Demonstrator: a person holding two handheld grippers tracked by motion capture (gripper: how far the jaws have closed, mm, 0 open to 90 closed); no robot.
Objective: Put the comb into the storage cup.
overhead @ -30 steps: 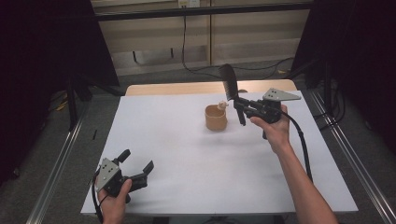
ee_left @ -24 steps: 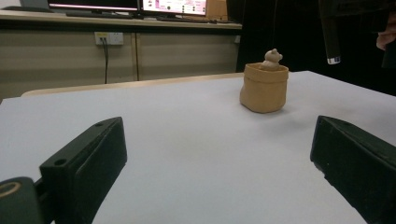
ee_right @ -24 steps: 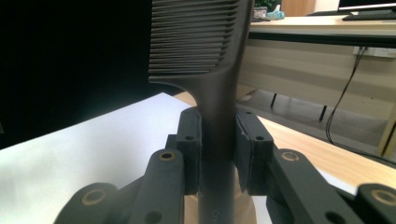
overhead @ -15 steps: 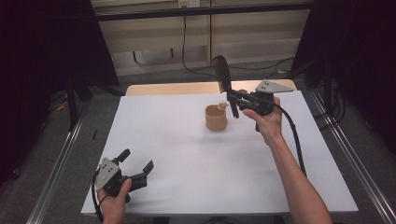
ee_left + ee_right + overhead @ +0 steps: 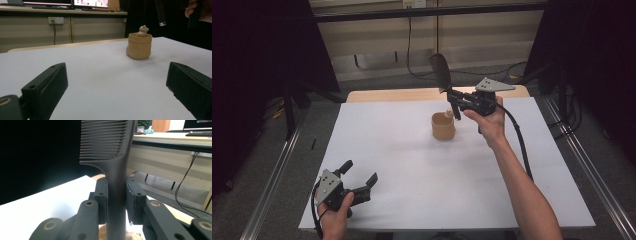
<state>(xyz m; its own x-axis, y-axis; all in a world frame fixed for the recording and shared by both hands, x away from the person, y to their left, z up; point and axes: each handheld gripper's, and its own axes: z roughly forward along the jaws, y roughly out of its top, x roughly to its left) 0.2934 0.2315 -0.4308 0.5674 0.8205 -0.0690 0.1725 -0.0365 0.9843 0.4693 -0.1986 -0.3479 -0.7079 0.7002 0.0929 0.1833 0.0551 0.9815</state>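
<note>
A black comb [image 5: 440, 71] [image 5: 112, 157] stands upright in the air, its handle clamped between the pads of my right gripper [image 5: 454, 103] [image 5: 116, 203]. It hangs just above and behind a small tan pot [image 5: 443, 125] [image 5: 139, 45] that stands on the white table [image 5: 412, 165]. A little tan figure [image 5: 143, 30] sits in the pot's mouth. My left gripper [image 5: 360, 180] [image 5: 117, 92] rests open near the table's front left corner, nothing between its jaws, facing the pot from far off.
The white sheet covers the table, with a wooden strip [image 5: 412, 94] along the far edge. Metal rails [image 5: 277, 165] run down both sides. A wall panel with cables [image 5: 408, 45] stands behind the table. Monitors [image 5: 90, 3] sit on a desk beyond.
My right gripper has carried the comb up and a little away from me, above the pot. The left gripper has stayed put.
</note>
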